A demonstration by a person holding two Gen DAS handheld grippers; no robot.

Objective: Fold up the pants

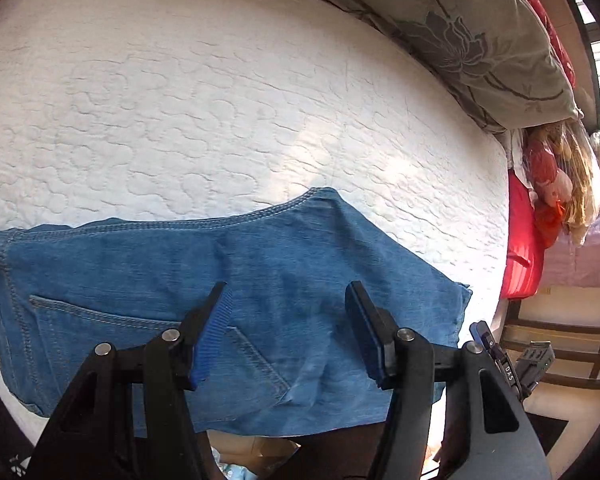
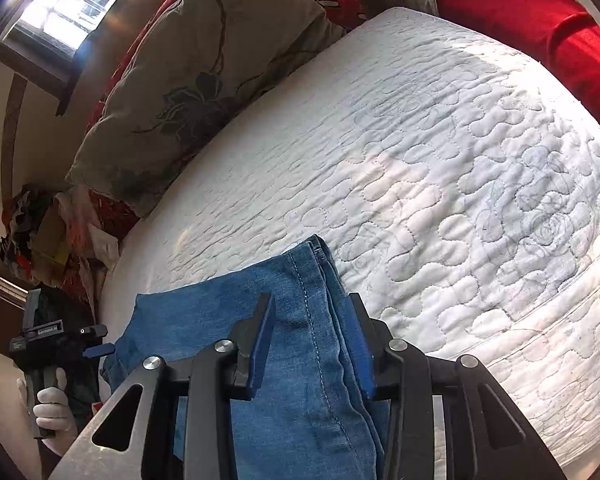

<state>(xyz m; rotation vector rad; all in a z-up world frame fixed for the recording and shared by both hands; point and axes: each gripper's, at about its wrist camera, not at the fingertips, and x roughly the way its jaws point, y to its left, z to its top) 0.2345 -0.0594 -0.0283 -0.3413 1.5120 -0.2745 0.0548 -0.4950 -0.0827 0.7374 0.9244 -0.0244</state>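
Pants [image 1: 228,280]: blue denim, folded and lying flat on the white quilted mattress [image 1: 220,100] at its near edge; a back pocket with pale stitching faces up in the left wrist view.
Pants edge: in the right wrist view the stacked folded layers [image 2: 308,320] run away from the camera, with the seam stitching showing.
Left gripper [image 1: 288,304]: jaws stand well apart above the denim; nothing is between the blue pads and they press on nothing.
Right gripper [image 2: 312,316]: jaws partly open, straddling the folded edge of the pants; whether the pads touch the cloth cannot be told.
Gloved hand [image 2: 54,408]: white glove around the handle of the left gripper, seen beside the pants off the mattress edge.
Writing: a small label on the left gripper body in the right wrist view is too small to read; the letters "DAS" [image 1: 509,371] show on the right gripper's side.
Pillow [image 1: 460,40]: grey-green with a floral print, at the far side of the mattress.
Red cloth [image 2: 560,40]: along the mattress edge beyond the pants.
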